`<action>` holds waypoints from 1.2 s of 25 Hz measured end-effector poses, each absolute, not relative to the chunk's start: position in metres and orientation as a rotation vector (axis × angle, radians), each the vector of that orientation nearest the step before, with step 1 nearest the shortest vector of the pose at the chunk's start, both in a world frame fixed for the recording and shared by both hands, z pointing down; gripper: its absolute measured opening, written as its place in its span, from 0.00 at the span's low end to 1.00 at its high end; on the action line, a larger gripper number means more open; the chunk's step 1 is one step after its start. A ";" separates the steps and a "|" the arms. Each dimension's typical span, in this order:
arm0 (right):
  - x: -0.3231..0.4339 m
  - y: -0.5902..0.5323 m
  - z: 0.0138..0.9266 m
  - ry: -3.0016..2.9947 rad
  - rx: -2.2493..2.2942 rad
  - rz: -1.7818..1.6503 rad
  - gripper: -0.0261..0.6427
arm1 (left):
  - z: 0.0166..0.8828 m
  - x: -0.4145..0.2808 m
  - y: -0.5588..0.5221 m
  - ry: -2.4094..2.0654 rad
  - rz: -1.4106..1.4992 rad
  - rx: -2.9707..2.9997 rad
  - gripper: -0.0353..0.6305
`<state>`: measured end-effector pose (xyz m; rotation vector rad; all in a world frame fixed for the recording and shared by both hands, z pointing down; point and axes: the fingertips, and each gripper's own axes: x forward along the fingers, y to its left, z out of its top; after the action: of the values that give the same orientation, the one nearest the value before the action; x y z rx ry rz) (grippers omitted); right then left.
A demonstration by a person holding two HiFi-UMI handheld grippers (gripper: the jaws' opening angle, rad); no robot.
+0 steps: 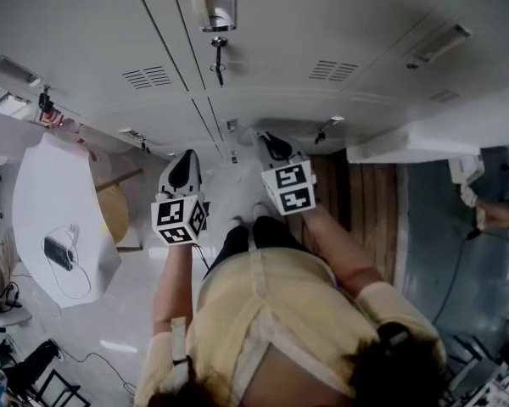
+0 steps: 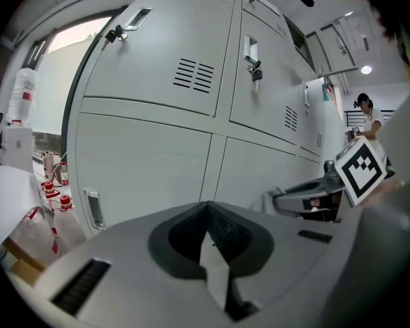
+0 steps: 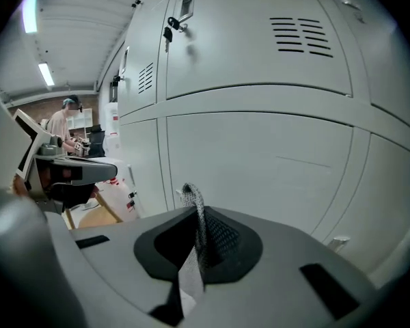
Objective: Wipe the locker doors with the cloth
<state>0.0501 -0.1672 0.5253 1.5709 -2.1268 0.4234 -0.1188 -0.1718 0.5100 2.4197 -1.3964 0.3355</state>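
Right gripper view — right gripper (image 3: 197,232) pinches a mesh-woven cloth (image 3: 193,202) strip; left gripper (image 2: 208,224) closed, empty.

cloth (image 3: 192,201) in right tool (image 1: 276,147), left tool (image 1: 185,170) beside it, locker doors (image 1: 322,41) ahead.

The right gripper (image 3: 195,232) has its jaws pinched on a grey mesh cloth (image 3: 190,197) that sticks up before pale locker doors (image 3: 273,149).

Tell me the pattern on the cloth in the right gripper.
A fine grey-and-white mesh-like check; the cloth shows best in the right gripper view.
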 end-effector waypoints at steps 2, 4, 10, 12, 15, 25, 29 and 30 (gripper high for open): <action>0.039 -0.171 0.529 -2.146 1.540 0.414 0.06 | 0.513 -0.127 -0.169 -1.423 0.327 2.390 0.06; 0.030 -0.175 0.533 -2.160 1.513 0.403 0.06 | 0.516 -0.135 -0.167 -1.447 0.313 2.358 0.06; 0.011 -0.189 0.546 -2.182 1.476 0.371 0.06 | 0.527 -0.152 -0.161 -1.497 0.297 2.290 0.06; 0.006 -0.195 0.550 -2.186 1.470 0.357 0.06 | 0.529 -0.155 -0.162 -1.509 0.292 2.277 0.06; 0.003 -0.202 0.556 -2.176 1.465 0.336 0.06 | 0.530 -0.156 -0.165 -1.519 0.292 2.272 0.06; 0.032 -0.207 0.561 -2.108 1.534 0.337 0.06 | 0.530 -0.139 -0.176 -1.456 0.310 2.322 0.06; 0.050 -0.202 0.562 -2.071 1.582 0.355 0.06 | 0.533 -0.128 -0.180 -1.411 0.327 2.345 0.06; 0.055 -0.201 0.562 -2.061 1.595 0.361 0.06 | 0.533 -0.124 -0.181 -1.399 0.331 2.352 0.06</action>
<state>0.0554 -0.2012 0.5622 1.5951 -2.0609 0.3608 -0.1238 -0.1805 0.5332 2.3525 -1.3991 0.3306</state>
